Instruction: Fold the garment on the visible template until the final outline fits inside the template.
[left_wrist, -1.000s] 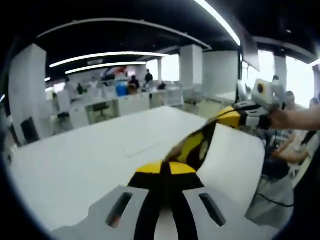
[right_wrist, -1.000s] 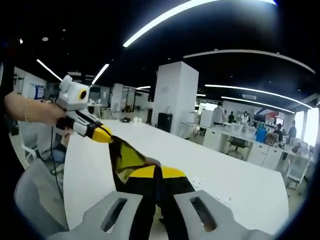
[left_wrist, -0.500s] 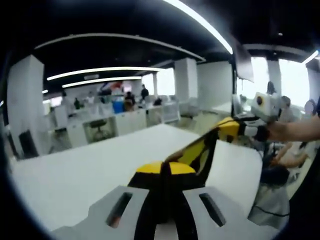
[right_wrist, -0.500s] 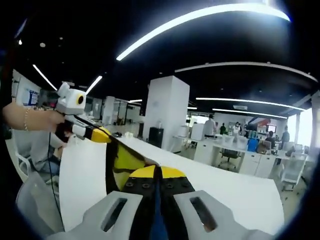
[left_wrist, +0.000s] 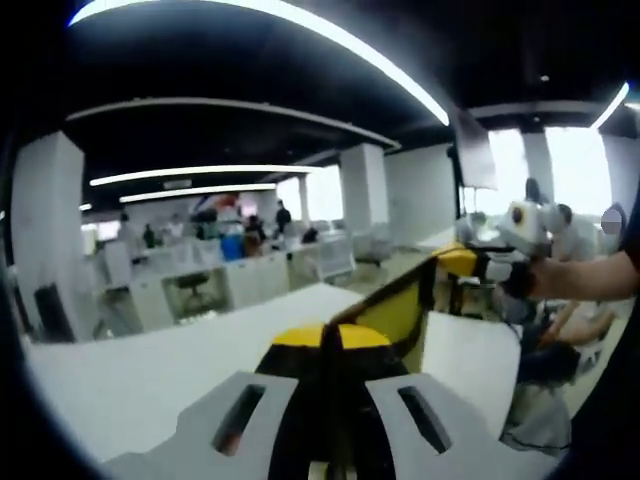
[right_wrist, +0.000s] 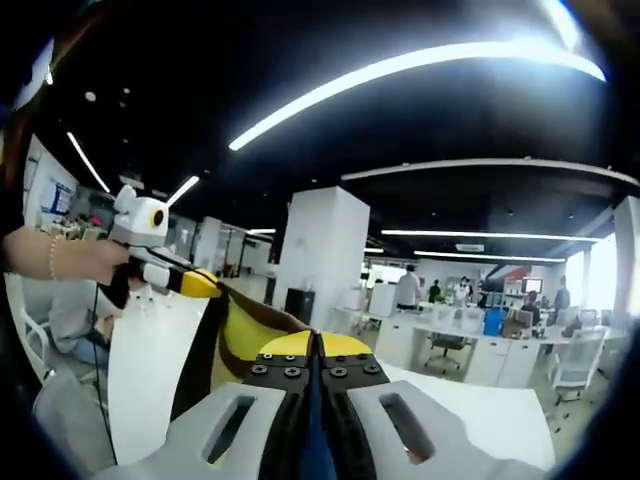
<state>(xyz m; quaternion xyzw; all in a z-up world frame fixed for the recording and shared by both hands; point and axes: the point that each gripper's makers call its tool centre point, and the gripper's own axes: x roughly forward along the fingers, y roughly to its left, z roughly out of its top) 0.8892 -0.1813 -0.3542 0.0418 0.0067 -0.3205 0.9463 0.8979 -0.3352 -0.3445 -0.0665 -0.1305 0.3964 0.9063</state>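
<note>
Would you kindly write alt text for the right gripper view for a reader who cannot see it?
The right gripper, jaws shut, holds a yellow and black garment stretched up to the left gripper, held in a hand. Below is a white table, with an open office behind.

White gripper (right_wrist: 318, 345) bodies, slotted; black jaws, yellow tips, screws; bracelet (right_wrist: 53, 258).

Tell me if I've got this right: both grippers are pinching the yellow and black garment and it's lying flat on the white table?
Not quite. Both grippers are shut on the yellow and black garment, but it is not lying flat: it hangs stretched in the air between the left gripper and the right gripper, above the white table. The left gripper view shows this best.
</note>
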